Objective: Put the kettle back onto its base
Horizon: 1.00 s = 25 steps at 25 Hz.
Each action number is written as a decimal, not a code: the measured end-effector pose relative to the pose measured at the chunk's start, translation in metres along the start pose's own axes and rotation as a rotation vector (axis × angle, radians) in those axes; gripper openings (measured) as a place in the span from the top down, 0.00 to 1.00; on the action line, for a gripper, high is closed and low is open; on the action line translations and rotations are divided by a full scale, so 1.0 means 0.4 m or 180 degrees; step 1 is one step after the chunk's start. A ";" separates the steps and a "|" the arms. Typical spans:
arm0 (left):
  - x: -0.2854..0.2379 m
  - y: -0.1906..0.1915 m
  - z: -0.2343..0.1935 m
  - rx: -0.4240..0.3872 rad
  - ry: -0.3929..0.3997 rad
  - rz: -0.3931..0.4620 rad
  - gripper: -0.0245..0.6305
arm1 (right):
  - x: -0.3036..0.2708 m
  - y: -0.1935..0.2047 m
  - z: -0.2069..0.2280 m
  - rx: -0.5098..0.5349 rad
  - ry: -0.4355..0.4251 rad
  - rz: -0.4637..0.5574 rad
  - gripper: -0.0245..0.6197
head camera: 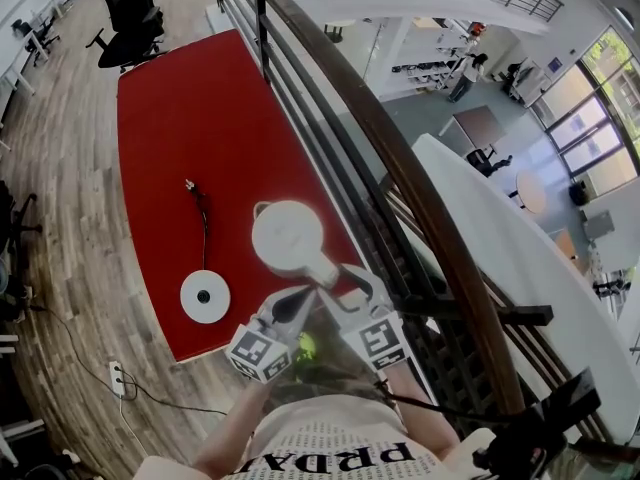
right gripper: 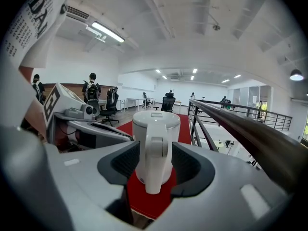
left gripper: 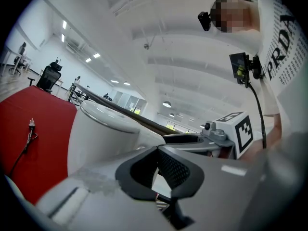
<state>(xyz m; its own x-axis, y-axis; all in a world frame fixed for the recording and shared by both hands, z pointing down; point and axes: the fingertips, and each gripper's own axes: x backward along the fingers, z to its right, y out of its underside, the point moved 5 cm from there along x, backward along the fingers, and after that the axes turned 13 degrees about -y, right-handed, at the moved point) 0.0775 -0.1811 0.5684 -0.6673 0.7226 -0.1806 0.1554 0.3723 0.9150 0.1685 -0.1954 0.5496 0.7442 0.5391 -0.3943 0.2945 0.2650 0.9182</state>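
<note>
We see the kettle [head camera: 286,234] standing upright on the red surface [head camera: 175,118], near the edge that runs along the railing [head camera: 400,168]. It is plain white and cylindrical. Its flat round lid is shut and has a small rectangular tab near the handle side. A small spout sits on the side away from us. Its broad white handle faces us and runs down the body as a wide strap.

The base [head camera: 205,295] is a round white disc with a dark centre. It lies on the same surface to the left of the kettle, clearly apart from it. Its black cord [head camera: 204,223] runs away across the red top to a loose plug.

Our right claw [right gripper: 155,154] stands wide apart around the kettle's handle. A dark pad sits on each side, and a narrow gap shows between pad and handle, so it grips nothing. Our left claw [left gripper: 157,149] has its tips together with nothing between them. It sits just beside the kettle's body, which fills the left of its view.
</note>
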 end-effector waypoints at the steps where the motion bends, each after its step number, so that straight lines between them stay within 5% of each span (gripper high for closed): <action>1: -0.002 0.004 -0.001 0.0004 -0.0004 -0.0011 0.98 | -0.003 0.005 0.003 -0.0010 -0.0005 -0.0019 0.65; 25: -0.002 0.038 -0.062 0.0089 -0.0150 -0.0097 0.98 | -0.090 0.047 0.022 0.0022 0.0004 -0.0052 0.71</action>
<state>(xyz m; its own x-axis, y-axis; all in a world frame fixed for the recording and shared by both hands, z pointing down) 0.0625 -0.1905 0.5915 -0.6372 0.7370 -0.2256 0.1563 0.4101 0.8985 0.1525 -0.2167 0.5814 0.7386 0.5357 -0.4093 0.3108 0.2682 0.9119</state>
